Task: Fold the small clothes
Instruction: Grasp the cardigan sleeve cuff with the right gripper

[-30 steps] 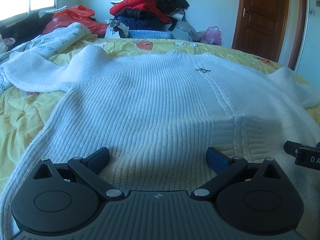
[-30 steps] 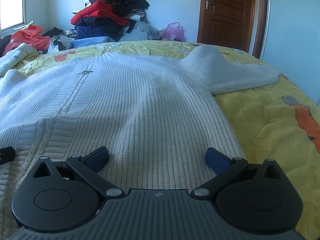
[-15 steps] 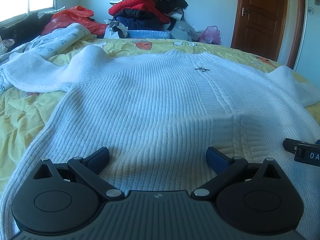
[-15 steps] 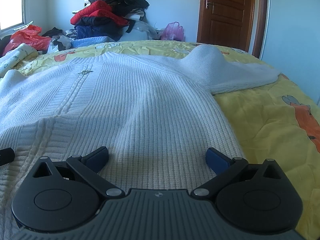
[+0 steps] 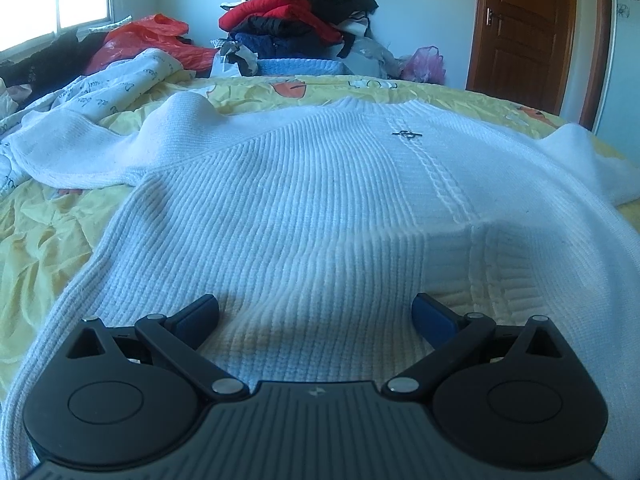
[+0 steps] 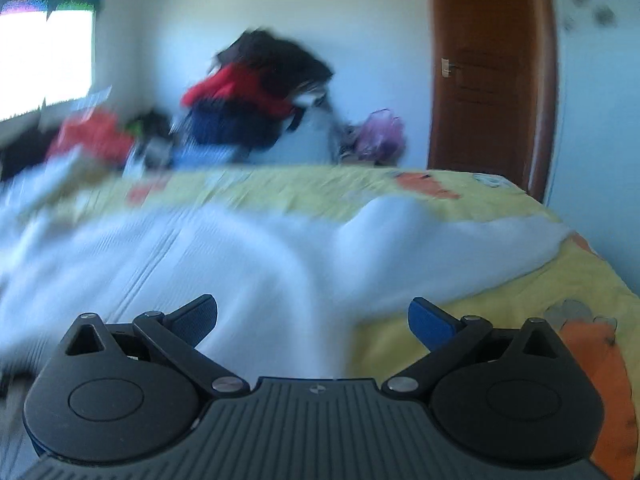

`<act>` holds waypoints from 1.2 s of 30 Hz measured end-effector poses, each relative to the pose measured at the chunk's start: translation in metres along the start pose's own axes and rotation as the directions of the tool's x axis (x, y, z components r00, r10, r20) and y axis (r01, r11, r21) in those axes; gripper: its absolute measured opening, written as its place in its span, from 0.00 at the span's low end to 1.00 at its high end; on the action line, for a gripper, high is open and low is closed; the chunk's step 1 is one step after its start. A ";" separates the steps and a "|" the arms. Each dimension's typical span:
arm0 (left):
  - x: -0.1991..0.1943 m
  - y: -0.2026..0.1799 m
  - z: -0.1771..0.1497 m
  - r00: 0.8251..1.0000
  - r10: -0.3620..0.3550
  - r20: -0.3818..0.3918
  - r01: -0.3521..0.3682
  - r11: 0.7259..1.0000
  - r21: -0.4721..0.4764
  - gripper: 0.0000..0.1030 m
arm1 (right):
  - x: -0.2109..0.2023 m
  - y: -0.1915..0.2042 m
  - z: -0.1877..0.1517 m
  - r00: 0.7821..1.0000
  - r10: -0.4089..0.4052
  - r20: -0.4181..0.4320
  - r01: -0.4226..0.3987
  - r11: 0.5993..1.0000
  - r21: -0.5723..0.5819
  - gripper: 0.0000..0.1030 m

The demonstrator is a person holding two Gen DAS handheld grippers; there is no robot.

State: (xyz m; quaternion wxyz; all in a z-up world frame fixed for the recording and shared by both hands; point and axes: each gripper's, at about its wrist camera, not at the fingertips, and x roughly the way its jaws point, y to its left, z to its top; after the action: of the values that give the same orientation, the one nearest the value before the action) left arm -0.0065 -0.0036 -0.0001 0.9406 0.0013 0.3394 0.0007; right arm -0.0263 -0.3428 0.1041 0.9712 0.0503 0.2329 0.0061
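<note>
A white ribbed knit sweater (image 5: 304, 200) lies spread flat, front up, on a bed with a yellow quilt (image 5: 36, 240), sleeves out to each side. Left tongs (image 5: 316, 310) and right tongs (image 6: 312, 312) are both released, grasping nothing.

Right wrist view is motion-blurred; white sweater (image 6: 224, 264) ribbing and clothes pile (image 6: 256, 92) smeared

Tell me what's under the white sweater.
The white sweater lies spread on a yellow bedspread, which shows around its edges with orange cartoon prints. Whatever sits beneath the sweater's middle is covered.
</note>
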 end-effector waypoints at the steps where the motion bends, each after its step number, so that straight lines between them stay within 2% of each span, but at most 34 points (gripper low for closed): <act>1: 0.000 0.000 0.000 1.000 0.003 0.000 -0.003 1.000 0.000 1.00 | 0.009 -0.030 0.011 1.000 -0.004 0.004 0.004 0.997 0.075 1.00; 2: 0.001 0.000 0.000 1.000 0.004 0.000 -0.004 1.000 0.001 1.00 | 0.018 -0.059 0.019 1.000 -0.022 0.013 0.020 0.988 0.151 1.00; 4: 0.001 0.000 0.000 1.000 0.004 0.000 -0.004 1.000 0.000 1.00 | 0.036 -0.121 0.033 0.996 -0.082 0.039 0.065 0.943 0.327 1.00; 6: 0.001 0.000 0.000 1.000 0.004 -0.001 -0.004 1.000 -0.001 1.00 | 0.055 -0.178 0.042 0.993 -0.121 0.013 0.100 0.872 0.479 1.00; 8: 0.001 0.000 0.000 1.000 0.004 -0.001 -0.004 1.000 -0.002 1.00 | 0.073 -0.224 0.046 0.994 -0.109 0.003 0.085 0.793 0.603 1.00; 12: 0.001 0.001 0.000 1.000 0.005 -0.001 -0.005 1.000 -0.001 1.00 | 0.101 -0.283 0.043 0.996 -0.088 0.023 0.042 0.671 0.740 0.93; 15: 0.002 0.002 0.000 1.000 0.006 -0.001 -0.006 1.000 -0.001 1.00 | 0.120 -0.302 0.032 0.998 -0.062 0.009 0.032 0.621 0.783 0.85; 17: 0.002 0.002 0.000 1.000 0.006 -0.001 -0.006 1.000 -0.001 1.00 | 0.130 -0.303 0.027 0.999 -0.046 0.002 0.028 0.631 0.776 0.82; 19: 0.002 0.002 0.000 1.000 0.005 -0.001 -0.005 1.000 -0.001 1.00 | 0.138 -0.297 0.024 0.999 -0.035 0.009 0.016 0.665 0.747 0.75; 21: 0.002 0.002 0.000 1.000 0.005 -0.001 -0.005 1.000 -0.001 1.00 | 0.143 -0.295 0.025 0.999 -0.053 0.006 0.032 0.695 0.718 0.58; 22: 0.002 0.002 0.000 1.000 0.005 -0.001 -0.005 1.000 -0.001 1.00 | 0.147 -0.295 0.028 0.998 -0.065 -0.008 0.052 0.709 0.703 0.38; 23: 0.002 0.002 0.000 1.000 0.005 -0.001 -0.005 1.000 -0.002 1.00 | 0.152 -0.291 0.029 0.996 -0.080 -0.039 0.085 0.727 0.681 0.23; 24: 0.002 0.002 0.000 1.000 0.005 -0.002 -0.005 1.000 -0.001 1.00 | 0.153 -0.289 0.030 0.995 -0.087 -0.051 0.099 0.738 0.667 0.19; 25: 0.002 0.002 0.000 1.000 0.004 -0.001 -0.004 1.000 -0.002 1.00 | 0.151 -0.285 0.030 0.994 -0.100 -0.040 0.102 0.753 0.651 0.19; 28: 0.002 0.002 0.000 1.000 0.005 -0.002 -0.005 1.000 -0.001 1.00 | 0.141 -0.274 0.034 0.990 -0.139 -0.017 0.118 0.762 0.637 0.18; 31: 0.002 0.002 0.000 1.000 0.003 -0.001 -0.003 1.000 -0.003 1.00 | 0.117 -0.260 0.047 0.988 -0.145 0.060 0.077 0.781 0.620 0.18; 34: 0.003 0.003 0.001 1.000 -0.002 0.001 0.002 1.000 -0.010 1.00 | 0.087 -0.233 0.067 0.983 -0.127 0.136 0.029 0.825 0.564 0.18; 36: 0.003 0.005 0.001 1.000 -0.008 0.004 0.008 1.000 -0.019 1.00 | 0.065 -0.205 0.081 0.978 -0.104 0.183 0.000 0.870 0.494 0.18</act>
State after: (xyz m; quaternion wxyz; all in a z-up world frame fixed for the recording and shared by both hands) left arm -0.0035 0.0012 -0.0016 0.9413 -0.0089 0.3375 0.0001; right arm 0.0662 -0.5524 0.1263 0.9449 0.2892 0.1275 -0.0848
